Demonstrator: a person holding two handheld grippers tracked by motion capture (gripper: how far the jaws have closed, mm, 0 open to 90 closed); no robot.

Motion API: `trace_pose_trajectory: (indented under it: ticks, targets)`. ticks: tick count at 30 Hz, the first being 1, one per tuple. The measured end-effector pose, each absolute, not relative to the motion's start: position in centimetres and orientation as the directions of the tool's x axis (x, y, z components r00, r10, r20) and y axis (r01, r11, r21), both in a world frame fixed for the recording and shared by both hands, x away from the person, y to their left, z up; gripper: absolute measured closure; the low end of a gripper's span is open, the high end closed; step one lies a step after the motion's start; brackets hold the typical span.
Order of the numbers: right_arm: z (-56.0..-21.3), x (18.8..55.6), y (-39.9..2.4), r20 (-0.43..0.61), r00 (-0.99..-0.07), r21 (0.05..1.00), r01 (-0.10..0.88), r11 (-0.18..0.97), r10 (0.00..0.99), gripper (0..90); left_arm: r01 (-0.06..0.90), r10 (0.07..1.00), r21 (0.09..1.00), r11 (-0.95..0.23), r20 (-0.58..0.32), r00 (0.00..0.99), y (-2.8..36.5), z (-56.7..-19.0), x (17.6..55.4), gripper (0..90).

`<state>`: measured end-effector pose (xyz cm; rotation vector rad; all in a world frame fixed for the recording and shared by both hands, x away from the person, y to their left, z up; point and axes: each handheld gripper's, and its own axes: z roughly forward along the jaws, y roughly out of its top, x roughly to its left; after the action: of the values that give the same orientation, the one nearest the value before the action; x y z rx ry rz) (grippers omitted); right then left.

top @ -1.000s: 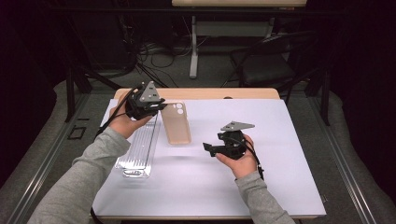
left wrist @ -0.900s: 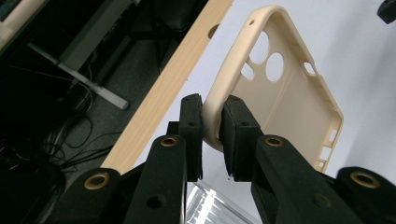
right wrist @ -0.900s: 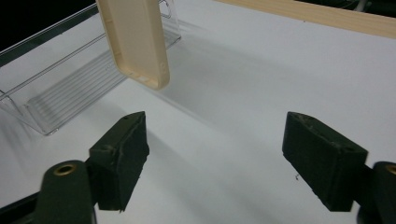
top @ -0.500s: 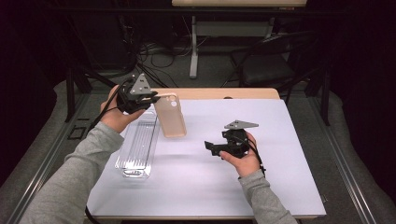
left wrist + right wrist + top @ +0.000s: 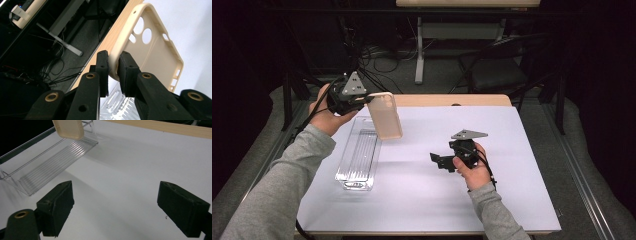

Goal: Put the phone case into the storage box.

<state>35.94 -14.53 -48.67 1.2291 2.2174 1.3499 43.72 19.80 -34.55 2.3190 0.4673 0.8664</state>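
Above the far left part of the white table (image 5: 422,200), hanging in the air: a beige soft-plastic phone case (image 5: 385,116), pinched by one edge in the left gripper (image 5: 364,100), jaws nearly closed on the thin rim. Seen in the left gripper view as a rim clamped between the two black pads (image 5: 126,67), camera cut-outs toward the far end, hollow inner side facing the lens, case (image 5: 150,52) stretching up and away from the jaws. Long axis close to upright and a little tilted in the high view, lower end pointing down toward the clear ribbed plastic tray (image 5: 358,159), long and narrow, lying on the table just below and slightly toward the person. Tray's length running from far to near, so a lowering of the case with its long axis swung level and in line with the tray looks like the fitting move, judged from the layout. Left hand by far the nearer one; right gripper (image 5: 438,161) well apart, low over the middle of the table, jaws wide with nothing between them, having just been opening further. From the right gripper view, case corner (image 5: 68,129) over the tray's (image 5: 45,162) far end, off to the upper left, both beyond reach.
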Motion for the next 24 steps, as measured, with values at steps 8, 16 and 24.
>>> trace_pose_trajectory:
  ticks: [8,16,24]
  targets:
    - [-48.9,35.9,-14.6,0.181,-0.591,0.824,0.528,0.208,0.786,13.1,0.092,0.500,0.656,-0.749,0.468,0.729,20.7,-34.5,44.1,79.3]
    - [-49.0,35.9,-14.7,0.175,-0.584,0.828,0.523,0.202,0.793,13.1,0.107,0.510,0.648,-0.754,0.475,0.718,21.6,-34.4,44.8,79.3]
    - [-49.2,35.8,-14.5,0.171,-0.588,0.824,0.526,0.213,0.791,13.1,0.098,0.510,0.642,-0.760,0.496,0.703,22.0,-33.9,44.9,79.3]
